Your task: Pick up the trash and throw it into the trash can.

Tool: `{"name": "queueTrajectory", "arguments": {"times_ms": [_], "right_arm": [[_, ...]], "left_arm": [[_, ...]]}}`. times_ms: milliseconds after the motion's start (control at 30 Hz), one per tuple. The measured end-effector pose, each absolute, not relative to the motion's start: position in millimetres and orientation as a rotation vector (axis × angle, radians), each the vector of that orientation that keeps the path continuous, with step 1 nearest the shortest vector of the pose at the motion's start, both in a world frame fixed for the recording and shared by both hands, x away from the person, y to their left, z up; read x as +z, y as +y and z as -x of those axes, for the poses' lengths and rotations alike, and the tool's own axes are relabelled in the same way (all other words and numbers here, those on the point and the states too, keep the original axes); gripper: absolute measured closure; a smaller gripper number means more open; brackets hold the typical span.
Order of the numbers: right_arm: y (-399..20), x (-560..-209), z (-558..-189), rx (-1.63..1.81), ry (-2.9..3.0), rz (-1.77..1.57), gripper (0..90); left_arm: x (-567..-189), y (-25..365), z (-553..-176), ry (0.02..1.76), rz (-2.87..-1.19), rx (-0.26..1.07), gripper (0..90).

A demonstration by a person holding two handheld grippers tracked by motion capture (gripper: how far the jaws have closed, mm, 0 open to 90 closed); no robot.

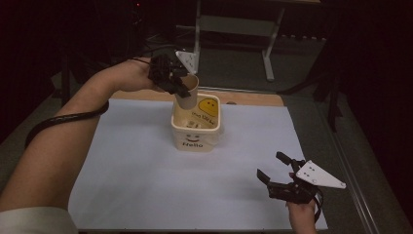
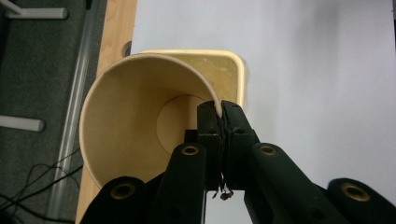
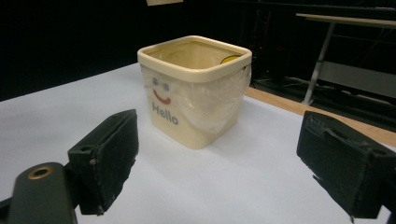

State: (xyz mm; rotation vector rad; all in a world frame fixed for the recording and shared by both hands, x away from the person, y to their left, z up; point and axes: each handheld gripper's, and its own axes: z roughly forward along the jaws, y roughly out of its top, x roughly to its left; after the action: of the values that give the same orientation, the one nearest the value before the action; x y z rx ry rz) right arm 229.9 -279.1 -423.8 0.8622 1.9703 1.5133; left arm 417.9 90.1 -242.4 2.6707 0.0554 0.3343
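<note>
Two grippers work over a white sheet [image 1: 146, 170] that covers the table. Nearest the person, the right gripper [image 1: 275, 170] hovers low above the sheet's near right corner, its jaws spread wide with nothing between them; in the right gripper view the two black pads [image 3: 109, 158] stand well apart, framing the sheet and the container beyond.

Farther out, near the middle of the sheet toward its far edge, stands a cream square bin [image 1: 196, 139] with a smiley face and the word "Hello" on its front wall. A thin clear plastic liner [image 3: 219, 105] hangs over its rim and down one side.

Farthest off, the left gripper [image 1: 181, 90] is held above the far rim of the bin, the person's forearm reaching in from the left. Its jaws are pinched tight on the wall of a tan paper cup [image 1: 187, 95], one jaw inside the rim and one outside. The cup hangs tilted over the bin's opening. In the left gripper view the cup's [image 2: 130, 121] open mouth faces the camera, showing its round bottom, with the bin's rim [image 2: 233, 70] just behind it.
</note>
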Motion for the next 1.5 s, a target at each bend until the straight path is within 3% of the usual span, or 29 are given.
{"name": "queueTrajectory", "arguments": {"times_ms": [800, 967, 1200, 1500], "right_arm": [[-281.3, -423.0, -229.0, 1.517, 1.963, -0.861, 12.6], [-281.9, -423.3, -229.6, 1.520, 1.964, -0.863, 12.6], [-280.4, -423.0, -229.5, 1.518, 1.968, -0.862, 12.6], [-278.3, -422.6, -228.6, 1.519, 1.969, -0.860, 12.6]], "left_arm": [[-277.1, 63.8, -453.1, 0.115, -2.683, 0.317, 87.4], [-280.2, 65.5, -455.5, 0.195, -2.695, 0.260, 64.7], [-274.2, 75.7, -448.9, 0.242, -2.653, 0.244, 55.2], [-271.9, 91.7, -429.7, 0.295, -2.636, 0.273, 31.0]]}}
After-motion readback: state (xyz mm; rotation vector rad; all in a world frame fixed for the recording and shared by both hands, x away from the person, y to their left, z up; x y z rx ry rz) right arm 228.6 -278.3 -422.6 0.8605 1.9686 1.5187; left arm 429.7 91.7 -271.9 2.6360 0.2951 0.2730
